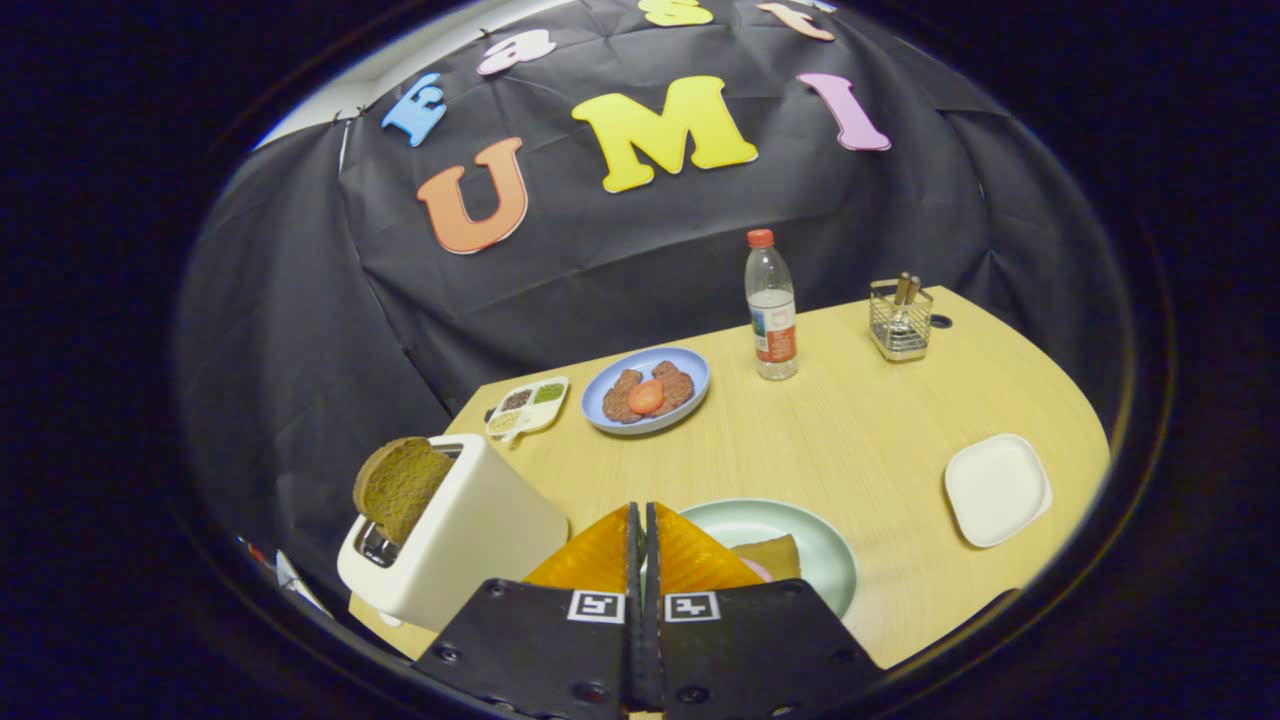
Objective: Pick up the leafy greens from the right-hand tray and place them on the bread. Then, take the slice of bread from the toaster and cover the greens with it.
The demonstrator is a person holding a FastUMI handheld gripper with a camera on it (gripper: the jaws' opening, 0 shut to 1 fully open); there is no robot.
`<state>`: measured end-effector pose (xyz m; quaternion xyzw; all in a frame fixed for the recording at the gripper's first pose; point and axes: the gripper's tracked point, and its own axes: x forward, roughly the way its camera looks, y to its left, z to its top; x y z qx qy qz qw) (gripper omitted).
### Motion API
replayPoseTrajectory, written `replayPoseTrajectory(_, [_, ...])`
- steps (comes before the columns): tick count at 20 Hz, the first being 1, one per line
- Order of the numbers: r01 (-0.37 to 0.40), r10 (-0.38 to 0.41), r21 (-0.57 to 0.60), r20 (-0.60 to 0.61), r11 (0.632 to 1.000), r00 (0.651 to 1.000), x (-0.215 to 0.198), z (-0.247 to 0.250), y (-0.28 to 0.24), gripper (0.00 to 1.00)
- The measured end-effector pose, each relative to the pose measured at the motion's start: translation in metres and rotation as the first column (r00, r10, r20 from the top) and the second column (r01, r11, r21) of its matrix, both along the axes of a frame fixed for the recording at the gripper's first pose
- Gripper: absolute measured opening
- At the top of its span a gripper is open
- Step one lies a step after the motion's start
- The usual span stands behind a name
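My fingers (641,545) sit closed and empty above the green plate (815,545). Judging the toaster step next: I must open them and reach left for the bread slice (398,487).

- The gripper (643,540) sits low, pointing forward and slightly down.
- Its two orange fingers (595,560) are pressed flat together, no gap between them and nothing held.
- Each black finger mount behind them carries a square marker.
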<state>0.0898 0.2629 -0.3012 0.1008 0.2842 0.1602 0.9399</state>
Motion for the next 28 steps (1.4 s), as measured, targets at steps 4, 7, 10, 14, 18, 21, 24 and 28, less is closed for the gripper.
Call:
replayPoseTrajectory(4, [-0.008, 0.008, -0.045, 0.009, 0.999, 1.0, 0.015, -0.019, -0.02, 0.0])
replayPoseTrajectory(7, [-0.016, 0.017, -0.08, 0.011, 0.997, 1.0, 0.022, -0.034, -0.035, 0.0])
replayPoseTrajectory(10, [-0.028, 0.028, -0.105, 0.0, 0.994, 1.0, 0.029, -0.052, -0.047, 0.0])
replayPoseTrajectory(14, [-0.037, 0.037, -0.138, -0.006, 0.99, 0.999, 0.036, -0.071, -0.059, 0.0])
replayPoseTrajectory(18, [-0.062, 0.064, -0.177, 0.007, 0.982, 0.998, 0.045, -0.082, -0.063, 0.0])
replayPoseTrajectory(21, [-0.09, 0.096, -0.206, 0.021, 0.974, 0.995, 0.048, -0.084, -0.062, 0.08])
replayPoseTrajectory(24, [-0.098, 0.114, -0.233, 0.054, 0.968, 0.992, 0.047, -0.074, -0.066, 0.27])
replayPoseTrajectory(28, [-0.103, 0.152, -0.284, 0.154, 0.953, 0.976, 0.045, -0.035, -0.067, 0.72])
